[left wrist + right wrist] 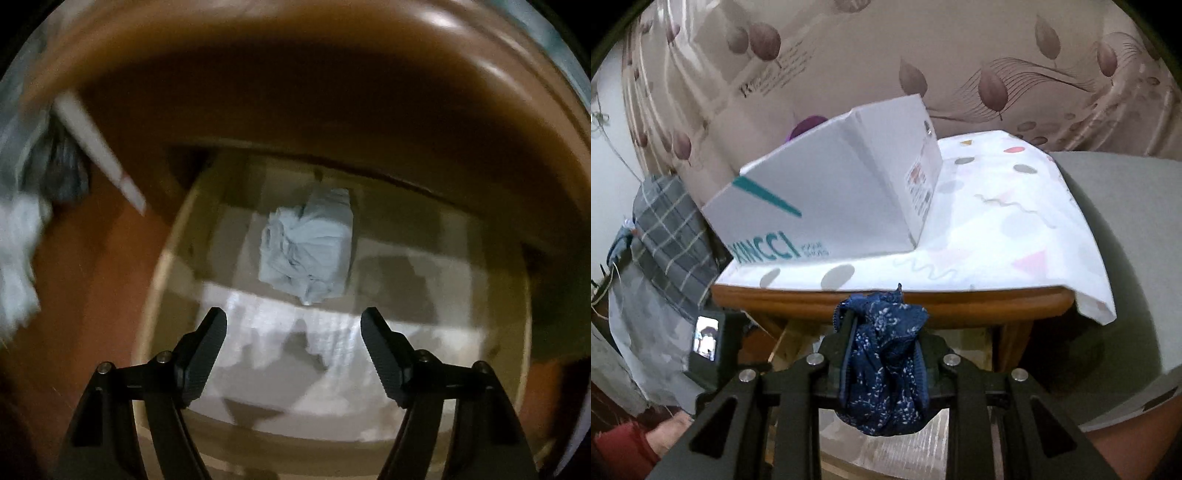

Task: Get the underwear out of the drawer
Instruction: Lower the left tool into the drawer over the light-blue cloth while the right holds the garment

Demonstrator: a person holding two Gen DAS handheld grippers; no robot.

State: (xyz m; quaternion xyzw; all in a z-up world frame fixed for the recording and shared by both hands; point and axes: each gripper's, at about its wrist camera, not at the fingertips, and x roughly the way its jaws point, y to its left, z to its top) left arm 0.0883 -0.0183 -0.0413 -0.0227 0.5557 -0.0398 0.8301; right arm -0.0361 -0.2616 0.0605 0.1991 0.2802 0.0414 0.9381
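In the left wrist view I look down into an open wooden drawer. A crumpled pale grey-blue piece of underwear lies near the middle of its floor. My left gripper hangs above the drawer, just short of that cloth, its jaws apart with nothing between them. In the right wrist view my right gripper is shut on a dark blue underwear with small white flowers, which is bunched between the fingers and hangs below them, in front of the wooden table edge.
The brown table top overhangs the drawer's far side. A white shoe box stands on a patterned cloth covering the table. Checked grey fabric hangs at the left. A leaf-patterned curtain is behind.
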